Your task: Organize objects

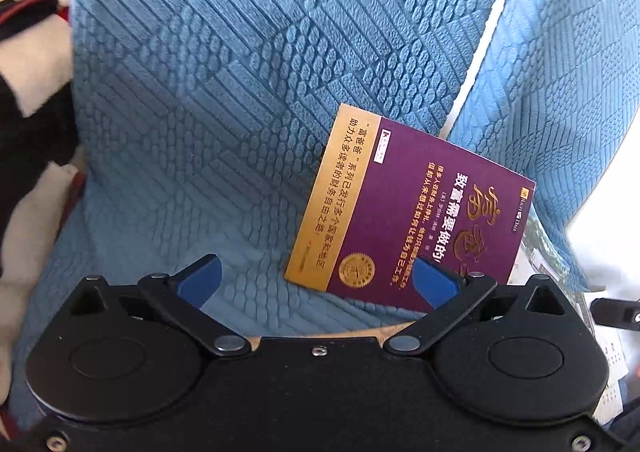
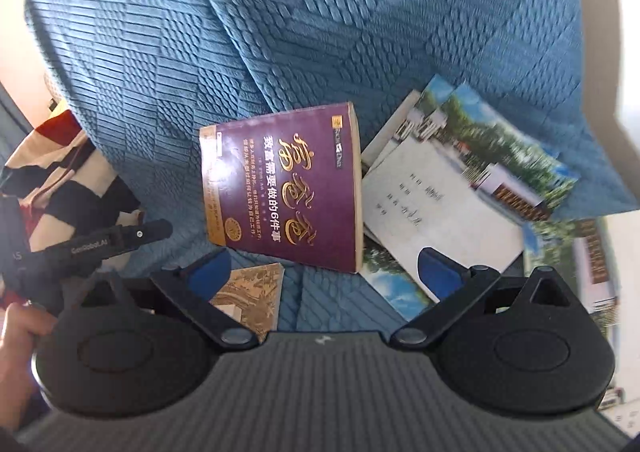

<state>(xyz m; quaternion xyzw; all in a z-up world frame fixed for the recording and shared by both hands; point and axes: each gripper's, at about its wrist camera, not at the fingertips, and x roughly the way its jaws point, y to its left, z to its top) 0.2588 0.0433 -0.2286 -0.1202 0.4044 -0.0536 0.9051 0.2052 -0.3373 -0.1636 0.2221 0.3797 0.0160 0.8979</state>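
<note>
Both pairs of tongs hang over a sofa draped in a blue textured cover (image 1: 224, 100), and both are spread wide with nothing between their blue pads. The left tongs (image 1: 318, 284) sit low above the seat, the right-hand pad overlapping the lower edge of the purple book (image 1: 404, 208) in this view; whether it touches the cover cannot be told. That book, purple with a gold band and gold lettering, lies face up on the seat, tilted.

From the right wrist view, the right tongs (image 2: 324, 272) hover released above the same purple book (image 2: 288, 188), which lies in the middle of the seat. Just beside it on the right is a loose pile of booklets (image 2: 452, 188) with building-and-trees photo covers, overlapping one another and fanned at angles; one shows a white page with small print, too blurred to read. A small tan booklet (image 2: 252, 296) with a drawn pattern lies just below the purple book, partly under the left pad. At the left edge, a hand (image 2: 18, 336) grips the other tool, beside a red, black and cream patterned fabric (image 2: 60, 172).
</note>
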